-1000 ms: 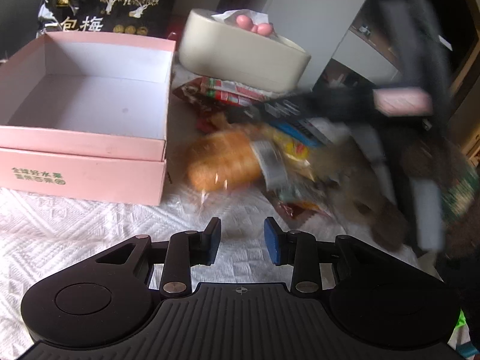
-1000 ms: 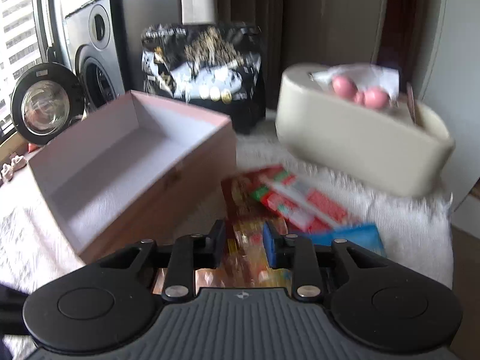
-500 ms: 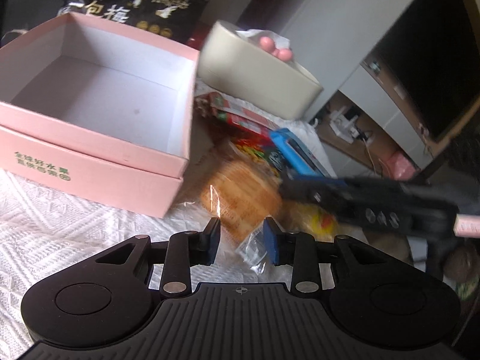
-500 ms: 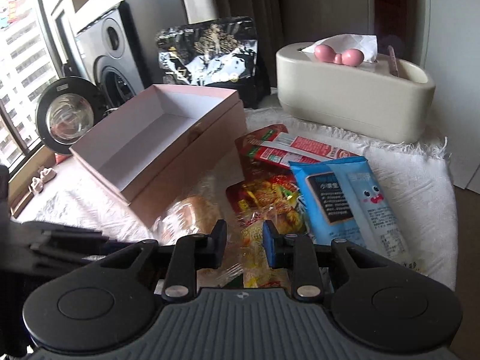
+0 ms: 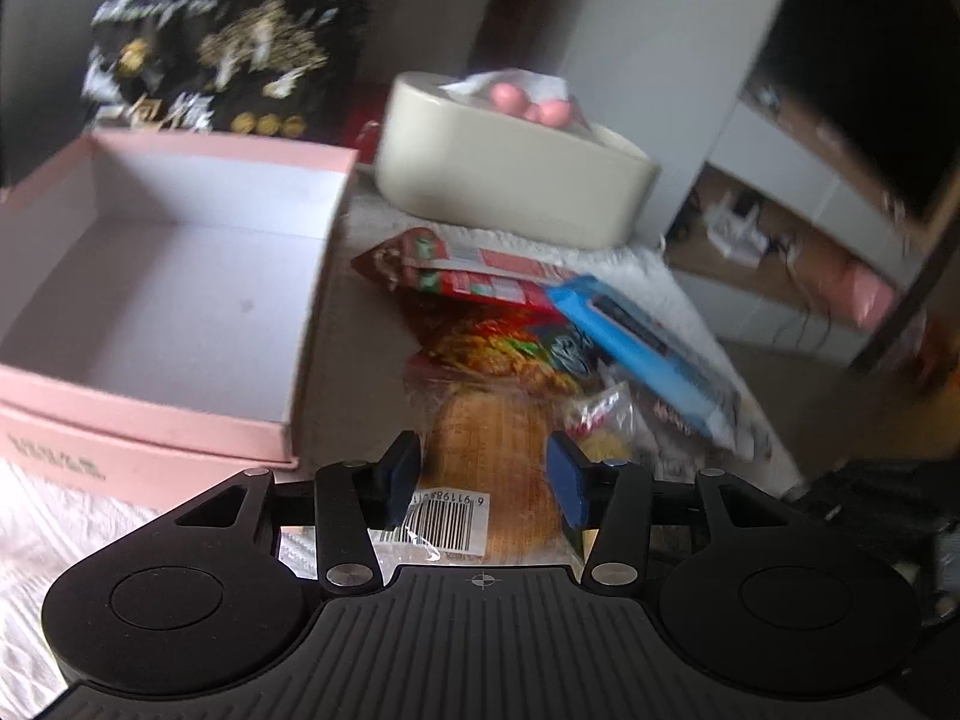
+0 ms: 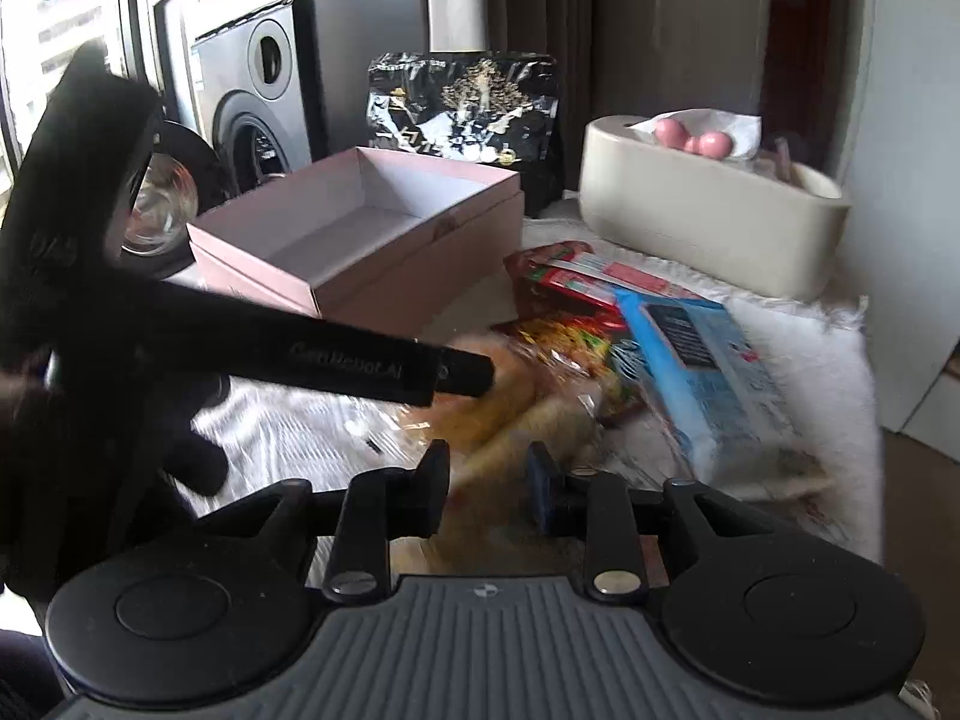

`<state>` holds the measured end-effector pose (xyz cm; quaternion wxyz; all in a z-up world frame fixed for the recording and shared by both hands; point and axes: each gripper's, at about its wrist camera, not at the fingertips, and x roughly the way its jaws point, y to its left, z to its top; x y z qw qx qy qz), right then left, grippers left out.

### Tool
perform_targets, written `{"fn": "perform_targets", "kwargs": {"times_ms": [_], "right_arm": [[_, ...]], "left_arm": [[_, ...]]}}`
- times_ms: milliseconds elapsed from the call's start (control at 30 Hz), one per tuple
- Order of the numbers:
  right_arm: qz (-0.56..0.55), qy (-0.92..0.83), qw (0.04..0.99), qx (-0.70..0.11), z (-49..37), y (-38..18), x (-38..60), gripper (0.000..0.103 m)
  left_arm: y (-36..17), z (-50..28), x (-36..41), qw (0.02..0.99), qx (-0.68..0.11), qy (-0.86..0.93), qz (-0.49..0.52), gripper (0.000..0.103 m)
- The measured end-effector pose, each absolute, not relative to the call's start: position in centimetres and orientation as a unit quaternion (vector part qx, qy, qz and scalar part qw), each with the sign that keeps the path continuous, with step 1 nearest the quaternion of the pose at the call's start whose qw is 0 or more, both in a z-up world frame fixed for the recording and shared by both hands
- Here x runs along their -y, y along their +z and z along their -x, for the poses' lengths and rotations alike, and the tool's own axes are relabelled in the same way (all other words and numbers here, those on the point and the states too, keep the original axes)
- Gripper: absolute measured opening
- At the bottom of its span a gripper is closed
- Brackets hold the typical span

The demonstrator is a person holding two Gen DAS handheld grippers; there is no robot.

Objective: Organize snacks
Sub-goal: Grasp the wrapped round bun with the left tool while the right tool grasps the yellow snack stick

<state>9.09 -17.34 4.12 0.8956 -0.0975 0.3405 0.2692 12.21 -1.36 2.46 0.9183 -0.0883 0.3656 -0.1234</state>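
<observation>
Left wrist view shows my left gripper (image 5: 483, 474) with its jaws just opened partway, straddling the wrapped bread bun (image 5: 492, 450) without the pads pressing it; the barcode label sits right under them. The bun lies on the white cloth of the tabletop (image 5: 36, 516), just beside the empty pink box (image 5: 138, 414), at the near end of the snack pile. I judge the step in hand is taking the bun for the box: I'd settle the pads on both sides of the loaf itself, not the loose wrapper, and close gently so it doesn't squash. My right gripper (image 6: 486, 480) has also just been opening, only narrowly, above the same bun, which is blurred there; nothing is clamped that I can see. The blue packet (image 6: 702, 372) and red packet (image 6: 576, 276) lie further along. The bun's near end is hidden under the gripper body, and the small packet beside it is too smeared to name.
</observation>
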Motion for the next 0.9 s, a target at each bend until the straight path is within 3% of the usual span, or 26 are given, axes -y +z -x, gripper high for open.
{"fn": "perform_targets", "kwargs": {"times_ms": [100, 233, 900], "right_arm": [[0.079, 0.238, 0.912, -0.326, -8.0, 4.1, 19.1, 0.057], [0.049, 0.195, 0.921, -0.332, -7.8, 2.9, 20.4, 0.057], [-0.025, 0.151, 0.925, -0.347, -7.5, 0.0, 21.8, 0.059]], "left_arm": [[2.4, -11.9, 2.7, 0.924, -0.359, -0.133, 0.026, 0.054], [2.2, -12.3, 3.5, 0.924, -0.356, -0.137, -0.004, 0.058], [0.9, -13.8, 3.1, 0.915, -0.382, -0.124, 0.046, 0.073]]}}
